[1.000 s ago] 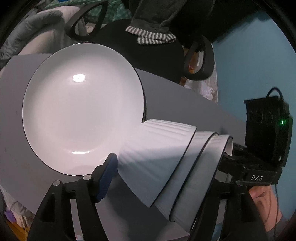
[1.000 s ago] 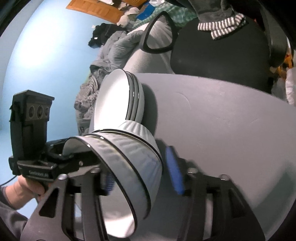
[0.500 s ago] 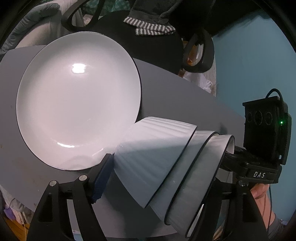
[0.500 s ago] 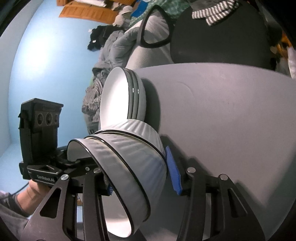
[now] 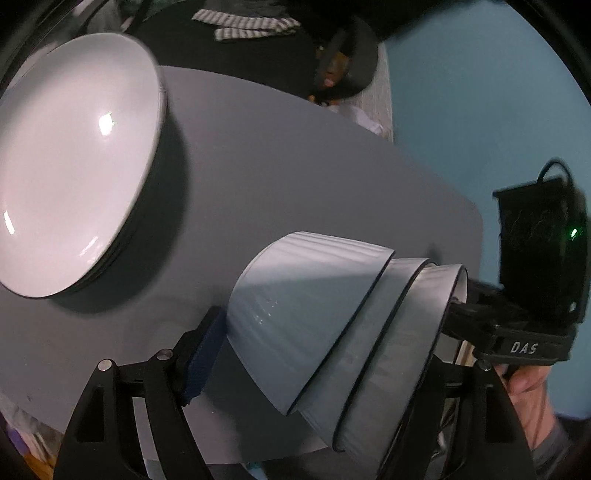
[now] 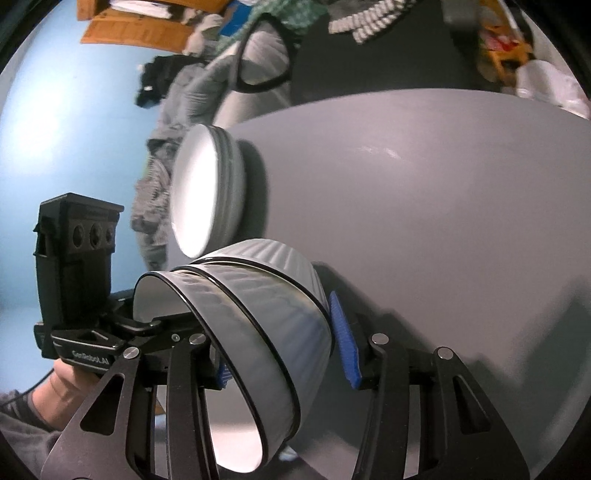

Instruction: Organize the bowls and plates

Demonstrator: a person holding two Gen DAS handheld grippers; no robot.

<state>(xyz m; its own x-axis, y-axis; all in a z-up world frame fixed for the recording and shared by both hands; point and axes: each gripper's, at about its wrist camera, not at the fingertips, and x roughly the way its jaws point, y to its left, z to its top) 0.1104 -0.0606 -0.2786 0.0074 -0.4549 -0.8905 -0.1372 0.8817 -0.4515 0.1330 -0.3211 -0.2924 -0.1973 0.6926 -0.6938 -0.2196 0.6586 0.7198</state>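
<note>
Three nested grey ribbed bowls with black rims (image 5: 325, 332) are held tilted above the grey table (image 5: 295, 177) between both grippers. My left gripper (image 5: 332, 343) is shut on the stack, its blue pad (image 5: 207, 354) against the outer bowl. My right gripper (image 6: 284, 350) is also shut on the stack of bowls (image 6: 266, 325), one finger inside the rim and the blue pad (image 6: 343, 343) outside. A stack of white plates (image 5: 70, 162) with dark rims sits on the table at the left; it also shows in the right wrist view (image 6: 207, 192).
A black office chair (image 6: 369, 51) with a striped cloth stands behind the table. Clothes and boxes (image 6: 155, 29) are piled at the back left. A blue wall (image 5: 480, 110) lies beyond the table's right edge.
The bowl stack and both grippers have moved right, away from the plates; the plates now sit farther left in the left wrist view and farther off in the right wrist view.
</note>
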